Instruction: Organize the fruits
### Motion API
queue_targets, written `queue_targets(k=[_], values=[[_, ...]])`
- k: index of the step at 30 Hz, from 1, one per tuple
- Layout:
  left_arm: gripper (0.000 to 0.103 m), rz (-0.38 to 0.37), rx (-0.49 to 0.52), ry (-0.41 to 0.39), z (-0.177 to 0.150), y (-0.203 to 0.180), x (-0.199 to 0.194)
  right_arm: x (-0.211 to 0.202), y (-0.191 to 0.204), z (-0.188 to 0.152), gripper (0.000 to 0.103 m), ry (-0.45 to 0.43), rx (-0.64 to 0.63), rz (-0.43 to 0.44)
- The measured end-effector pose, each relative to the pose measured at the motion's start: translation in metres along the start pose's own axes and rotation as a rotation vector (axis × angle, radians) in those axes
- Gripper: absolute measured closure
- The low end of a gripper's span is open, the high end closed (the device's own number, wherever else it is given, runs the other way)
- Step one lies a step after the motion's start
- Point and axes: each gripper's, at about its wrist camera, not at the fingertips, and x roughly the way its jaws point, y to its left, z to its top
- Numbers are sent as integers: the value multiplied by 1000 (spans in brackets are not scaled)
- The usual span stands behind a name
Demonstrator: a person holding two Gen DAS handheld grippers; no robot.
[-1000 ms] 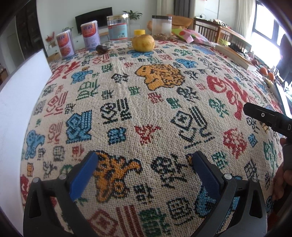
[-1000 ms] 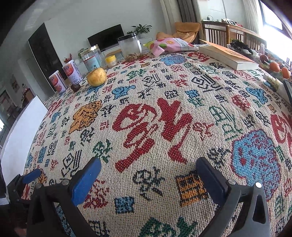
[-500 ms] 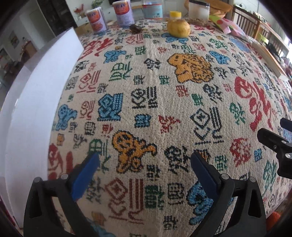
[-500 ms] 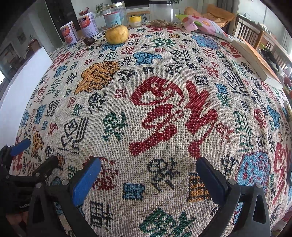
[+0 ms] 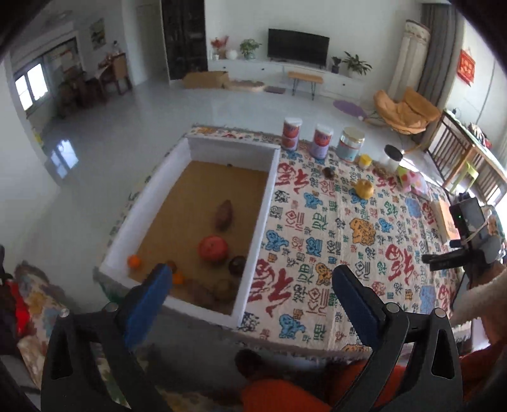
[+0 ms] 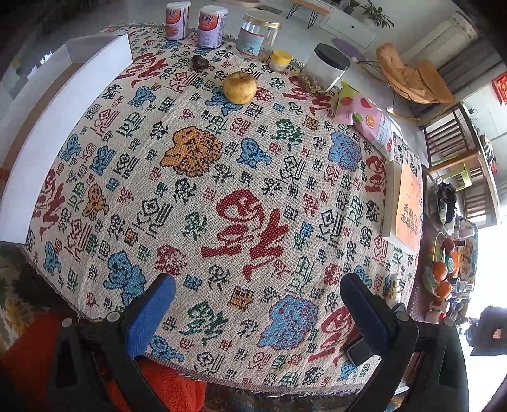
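Left gripper (image 5: 250, 285): jaws wide apart, nothing between the blue pads, held high above the near edge of the table. Right gripper (image 6: 258, 294): also spread wide and empty, over the near edge of the patterned tablecloth (image 6: 253, 196).

White box (image 5: 266, 202) sits on the left part of the table, brown floor inside. In it: red apple (image 5: 213, 248) near the middle, brown oblong fruit (image 5: 224, 214) behind it, dark round fruit (image 5: 237, 265) just beside the right wall, small orange (image 5: 133, 261) in the near-left corner, second orange (image 5: 178, 278) partly hidden by the left pad. A few more brownish items at the near wall, too blurred to name.

Still on the cloth, well apart from the box: yellow pear (image 6: 239, 87) and a small dark fruit (image 6: 200, 61), both toward the far edge. Behind them two cans (image 6: 193, 20) and a glass jar (image 6: 258, 35). Book (image 6: 405, 206) at the right edge.
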Motion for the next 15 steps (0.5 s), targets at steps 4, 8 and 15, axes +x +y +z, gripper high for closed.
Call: queue_targets(k=[4, 8, 15], values=[[2, 191, -180, 67, -40, 58, -5, 5, 41, 22, 0, 9, 24, 86], [2, 275, -396, 100, -77, 84, -39, 25, 103, 30, 0, -7, -216, 130], [2, 412, -447, -39, -95, 97, -103, -33, 174, 45, 0, -166, -647, 193]])
